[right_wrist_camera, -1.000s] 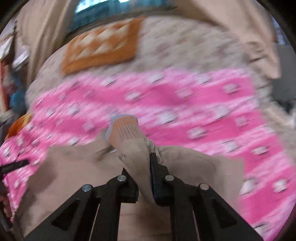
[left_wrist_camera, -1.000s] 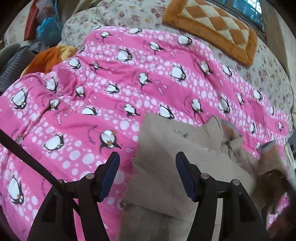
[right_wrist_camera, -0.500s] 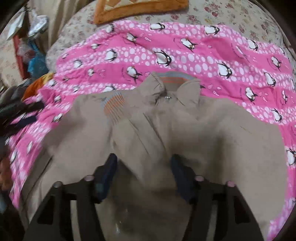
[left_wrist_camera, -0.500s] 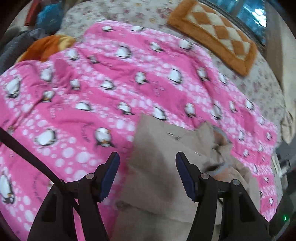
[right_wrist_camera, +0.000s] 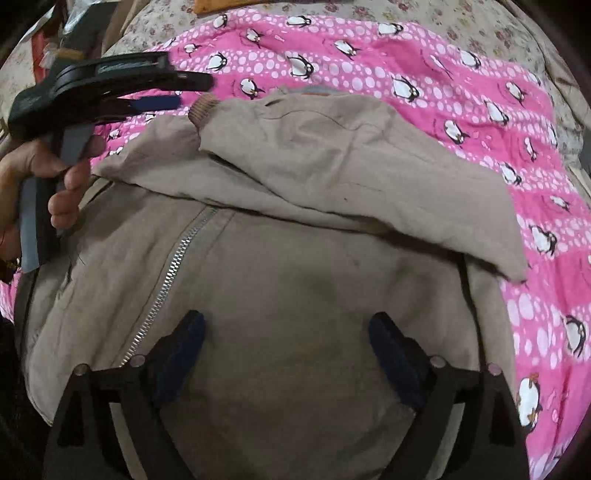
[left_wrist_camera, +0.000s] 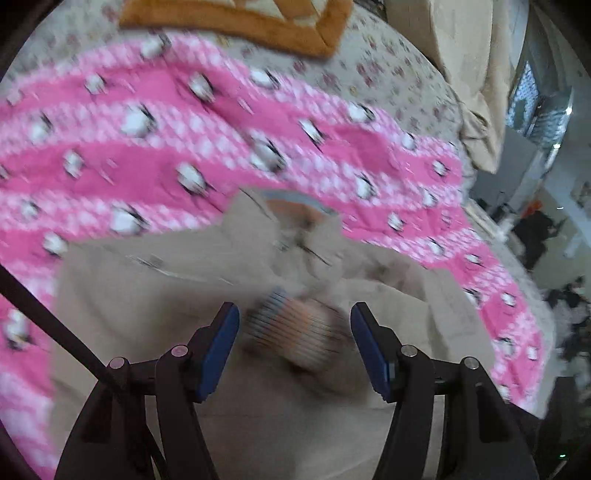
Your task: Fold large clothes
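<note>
A beige zip-up jacket (right_wrist_camera: 295, 280) lies front up on the pink penguin quilt (right_wrist_camera: 406, 55). One sleeve (right_wrist_camera: 351, 166) is folded across the chest, its ribbed cuff (right_wrist_camera: 203, 107) near the collar. My right gripper (right_wrist_camera: 286, 321) hovers over the jacket's body, its jaws opening wide with nothing gripped between them. A hand (right_wrist_camera: 62, 173) holds my left gripper (right_wrist_camera: 184, 90), whose tips hang just beside that cuff. In the blurred left wrist view the striped cuff (left_wrist_camera: 295, 332) shows between the half-apart jaws of the left gripper (left_wrist_camera: 295, 332), and the pads stay off it.
The quilt (left_wrist_camera: 147, 147) covers a floral bedspread (left_wrist_camera: 388, 74). An orange checked mat (left_wrist_camera: 240, 18) lies at the far side. Beige cloth (left_wrist_camera: 472, 92) hangs at the far right. The zipper (right_wrist_camera: 166, 288) runs down the jacket's left part.
The right gripper let go of the sleeve and opened; the sleeve now lies across the chest. The left gripper swung right, over the jacket toward the cuff.
</note>
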{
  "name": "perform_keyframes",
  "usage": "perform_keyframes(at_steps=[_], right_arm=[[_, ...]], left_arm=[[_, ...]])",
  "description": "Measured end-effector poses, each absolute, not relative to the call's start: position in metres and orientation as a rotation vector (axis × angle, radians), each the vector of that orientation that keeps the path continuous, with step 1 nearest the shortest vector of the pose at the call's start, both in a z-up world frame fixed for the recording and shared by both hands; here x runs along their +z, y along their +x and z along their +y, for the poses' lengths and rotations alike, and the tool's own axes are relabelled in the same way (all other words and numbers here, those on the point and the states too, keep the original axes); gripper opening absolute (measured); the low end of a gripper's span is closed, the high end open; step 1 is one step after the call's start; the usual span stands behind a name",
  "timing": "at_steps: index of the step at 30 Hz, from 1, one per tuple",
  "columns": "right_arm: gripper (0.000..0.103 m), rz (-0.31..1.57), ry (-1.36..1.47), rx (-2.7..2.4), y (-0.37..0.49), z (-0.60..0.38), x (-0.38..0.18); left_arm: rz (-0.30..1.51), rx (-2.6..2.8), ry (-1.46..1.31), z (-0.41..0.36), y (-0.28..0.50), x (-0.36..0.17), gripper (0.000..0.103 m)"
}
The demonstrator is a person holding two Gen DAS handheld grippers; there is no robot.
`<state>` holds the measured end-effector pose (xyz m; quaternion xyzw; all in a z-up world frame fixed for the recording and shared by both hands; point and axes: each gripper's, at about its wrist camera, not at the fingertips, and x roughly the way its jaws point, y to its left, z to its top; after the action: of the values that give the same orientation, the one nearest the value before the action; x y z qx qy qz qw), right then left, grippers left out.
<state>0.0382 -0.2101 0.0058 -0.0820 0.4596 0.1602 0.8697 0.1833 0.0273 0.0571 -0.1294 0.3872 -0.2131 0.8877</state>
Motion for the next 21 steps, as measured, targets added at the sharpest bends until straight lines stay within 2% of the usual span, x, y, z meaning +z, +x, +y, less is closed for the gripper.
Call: perform_keyframes(at_steps=[2, 3, 4, 7, 13, 21], right_arm=[[0.095, 0.963, -0.173, 0.332, 0.039, -0.208, 0.004], [0.095, 0.964, -0.175, 0.330, 0.040, -0.205, 0.002], [0.096, 0.966, -0.177, 0.325, 0.042, -0.202, 0.000], [0.098, 0.972, -0.177, 0.314, 0.043, -0.196, -0.004], [0.099, 0.981, -0.172, 0.301, 0.045, -0.191, -0.007], [0.099, 0.982, -0.171, 0.299, 0.046, -0.190, -0.007]], left_arm=[[0.822, -0.476, -0.245, 0.017, 0.183, 0.054, 0.035], [0.832, -0.500, -0.249, 0.016, 0.183, 0.053, 0.012], [0.851, -0.515, -0.263, 0.015, 0.183, 0.053, 0.000], [0.836, -0.488, -0.275, 0.021, 0.173, 0.060, 0.000], [0.641, -0.358, -0.365, 0.089, 0.137, 0.109, 0.000], [0.683, -0.089, -0.461, 0.177, 0.131, 0.088, 0.000]])
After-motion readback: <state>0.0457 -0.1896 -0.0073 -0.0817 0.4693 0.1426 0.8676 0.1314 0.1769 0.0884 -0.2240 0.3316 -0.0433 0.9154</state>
